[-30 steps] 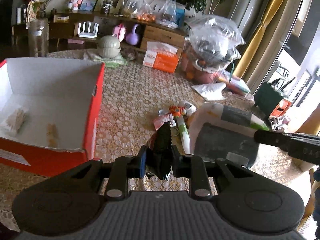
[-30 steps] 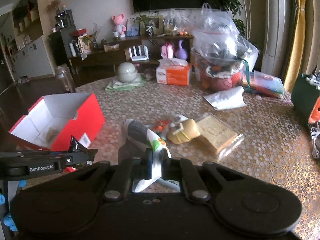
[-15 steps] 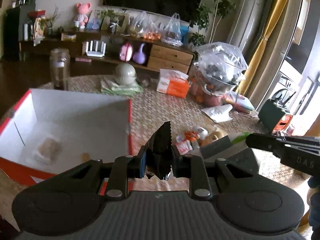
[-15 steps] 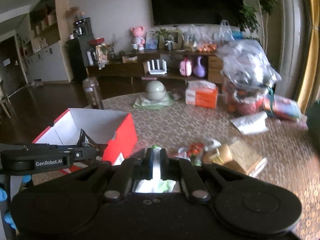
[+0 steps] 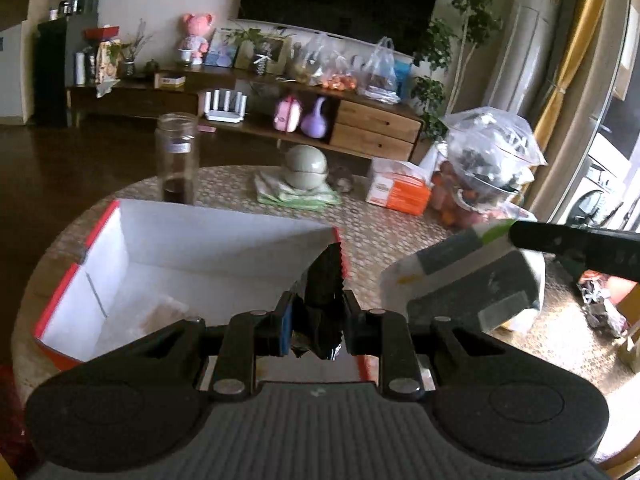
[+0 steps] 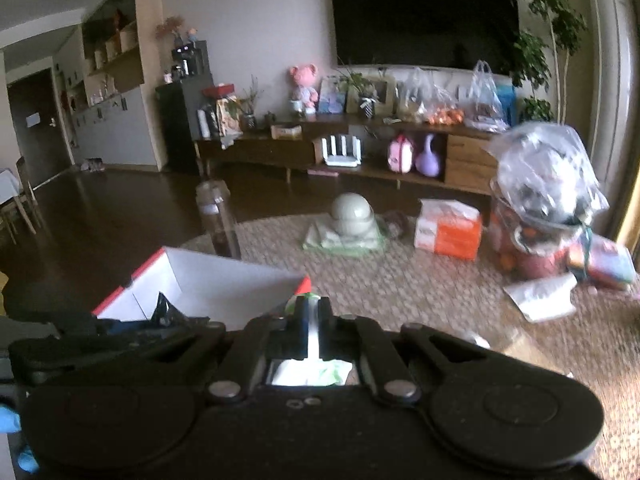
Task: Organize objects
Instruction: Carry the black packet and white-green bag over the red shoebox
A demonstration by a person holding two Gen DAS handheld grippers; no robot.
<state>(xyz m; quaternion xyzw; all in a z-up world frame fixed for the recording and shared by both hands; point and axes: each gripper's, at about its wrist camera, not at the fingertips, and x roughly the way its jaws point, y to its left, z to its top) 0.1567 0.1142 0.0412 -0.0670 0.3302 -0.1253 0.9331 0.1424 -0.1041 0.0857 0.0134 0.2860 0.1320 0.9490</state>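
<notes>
- Left wrist view: the left claw [image 5: 318,322] is clenched on a dark serrated-edged packet [image 5: 323,280], whose long axis stands upright, its top pointing up over the near corner of the red box [image 5: 60,292] on the table [image 5: 384,236]. To the right, the white-and-grey pouch [image 5: 464,280] hangs tilted from the other claw, its green-tipped corner uppermost.
- Right wrist view: the right claw [image 6: 310,334] is clamped tight on that pouch's [image 6: 308,372] thin white edge, which runs forward between the fingers toward the box [image 6: 224,284].

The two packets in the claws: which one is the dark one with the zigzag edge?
The left claw is shut on the black foil packet, whose sawtooth top pokes up before the red box. The right claw pinches a white-and-grey pouch with a green corner.
</notes>
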